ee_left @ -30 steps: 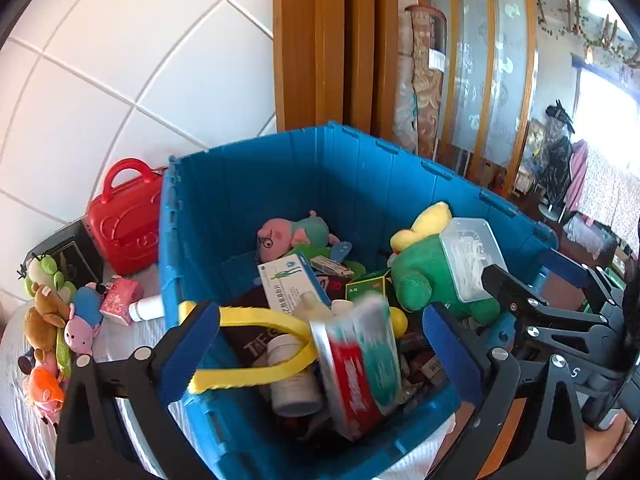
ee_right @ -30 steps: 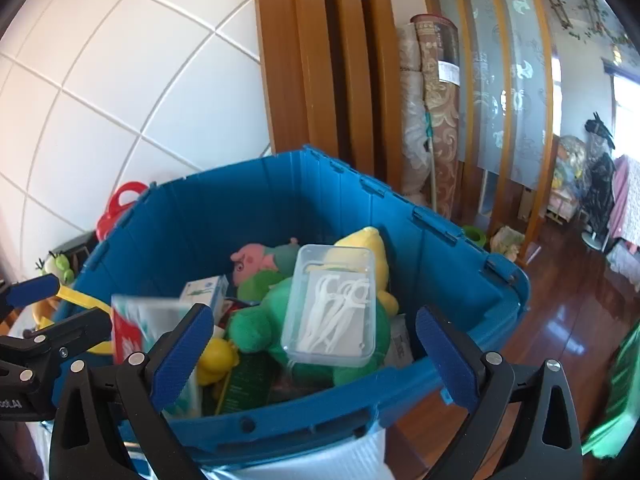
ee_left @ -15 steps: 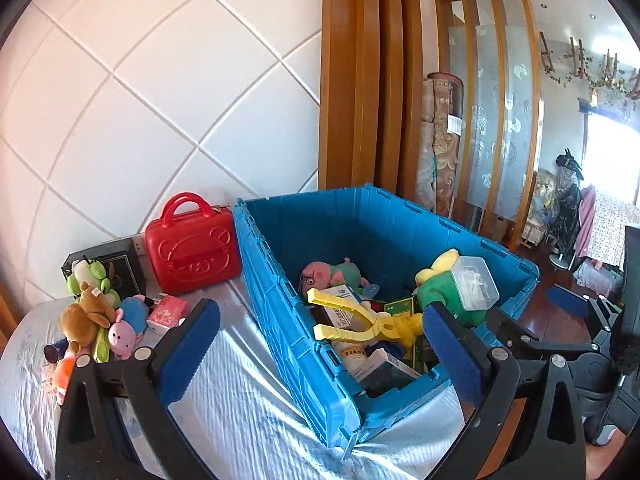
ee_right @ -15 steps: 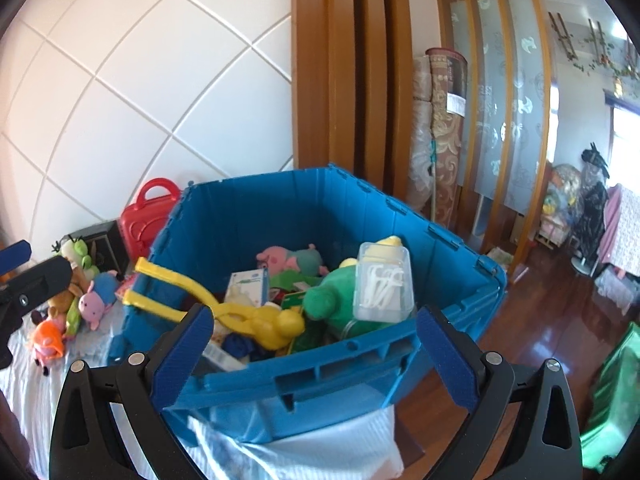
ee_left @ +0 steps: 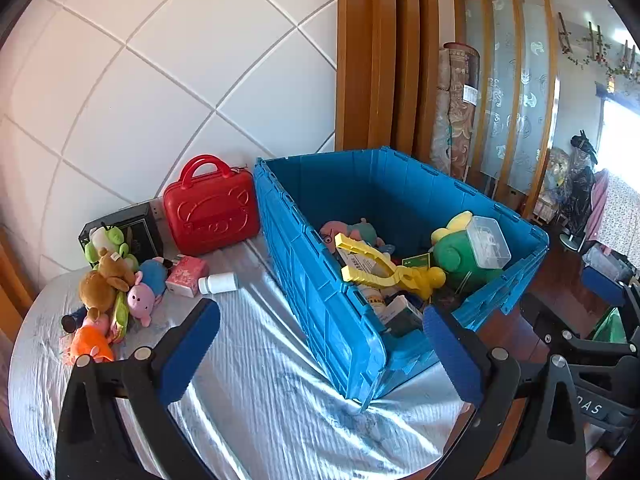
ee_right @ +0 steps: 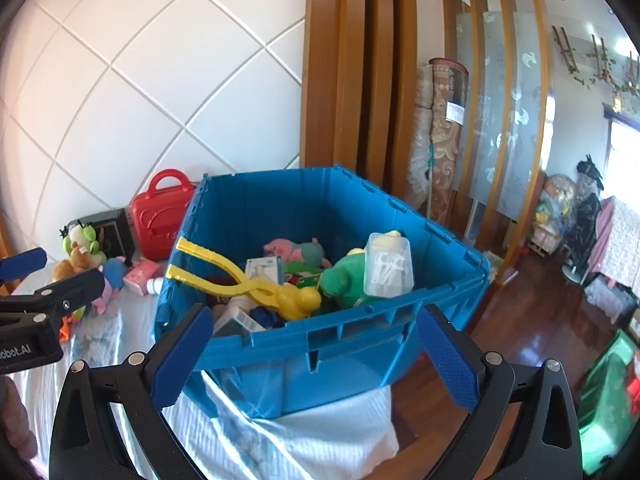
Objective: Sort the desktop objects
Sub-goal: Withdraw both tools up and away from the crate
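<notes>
A blue crate (ee_left: 320, 292) stands on the table's right end; it also shows in the right wrist view (ee_right: 360, 344). Inside lie yellow tongs (ee_left: 380, 272), a green plush (ee_left: 460, 260) with a clear floss box (ee_right: 388, 268) on it, a pink plush (ee_left: 340, 232) and small boxes. My left gripper (ee_left: 320, 352) is open and empty, above the cloth in front of the crate. My right gripper (ee_right: 316, 356) is open and empty, facing the crate's near wall. Loose plush toys (ee_left: 108, 292), a pink box (ee_left: 186, 276) and a white bottle (ee_left: 218, 283) lie at the left.
A red toy case (ee_left: 212, 208) and a black box (ee_left: 136, 228) stand against the tiled wall. A striped white cloth (ee_left: 260, 392) covers the round table. The table edge is near the crate's right side, with wooden floor (ee_right: 540, 340) beyond.
Both grippers have pulled back and up from the crate. The red and green packet seen over the crate from the left wrist a second ago is gone from view.
</notes>
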`<state>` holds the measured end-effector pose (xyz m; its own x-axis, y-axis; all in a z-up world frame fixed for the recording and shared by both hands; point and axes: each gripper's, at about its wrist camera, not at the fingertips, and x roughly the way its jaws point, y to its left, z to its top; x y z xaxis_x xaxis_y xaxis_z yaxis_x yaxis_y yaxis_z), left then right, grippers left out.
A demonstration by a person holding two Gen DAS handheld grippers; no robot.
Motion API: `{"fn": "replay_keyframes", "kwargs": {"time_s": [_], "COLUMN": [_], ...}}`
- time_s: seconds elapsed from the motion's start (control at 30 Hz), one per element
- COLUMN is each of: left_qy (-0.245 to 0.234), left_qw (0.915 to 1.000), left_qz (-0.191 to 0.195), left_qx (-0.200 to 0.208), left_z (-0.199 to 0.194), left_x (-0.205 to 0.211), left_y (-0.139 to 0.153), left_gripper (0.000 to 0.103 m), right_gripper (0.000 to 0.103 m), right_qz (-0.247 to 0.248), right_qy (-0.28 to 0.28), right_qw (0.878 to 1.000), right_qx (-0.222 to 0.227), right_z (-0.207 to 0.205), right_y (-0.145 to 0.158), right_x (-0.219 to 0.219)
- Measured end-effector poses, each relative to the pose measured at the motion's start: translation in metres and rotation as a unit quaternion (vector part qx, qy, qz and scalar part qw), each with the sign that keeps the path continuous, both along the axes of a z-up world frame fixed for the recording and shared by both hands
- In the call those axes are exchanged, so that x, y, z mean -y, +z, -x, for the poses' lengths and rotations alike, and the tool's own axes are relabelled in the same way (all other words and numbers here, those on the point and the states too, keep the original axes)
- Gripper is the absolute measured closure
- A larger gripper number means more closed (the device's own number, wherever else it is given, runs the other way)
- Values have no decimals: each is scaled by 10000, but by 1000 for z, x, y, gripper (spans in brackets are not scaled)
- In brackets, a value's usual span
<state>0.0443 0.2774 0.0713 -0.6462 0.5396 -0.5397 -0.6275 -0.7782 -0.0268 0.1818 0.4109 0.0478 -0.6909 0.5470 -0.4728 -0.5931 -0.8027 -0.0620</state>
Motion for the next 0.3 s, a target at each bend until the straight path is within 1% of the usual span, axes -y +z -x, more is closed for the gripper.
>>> {"fn": "replay_keyframes", "kwargs": {"time_s": [0.2, 0.3], "left_qy": [100, 182], "left_qw": [9999, 9998], "left_qz": [19, 11], "left_qx": [17, -44], "left_z": [-11, -15], "left_x": [20, 29], "left_y": [-1, 1], "left_gripper": [0, 0], "right_gripper": [0, 0], "right_qz": [-6, 37], "right_qy": [65, 85], "right_qw": [10000, 9999], "right_qx": [62, 90], "right_z": [-2, 0], "right_y": [-1, -3], "right_x": [15, 19]}}
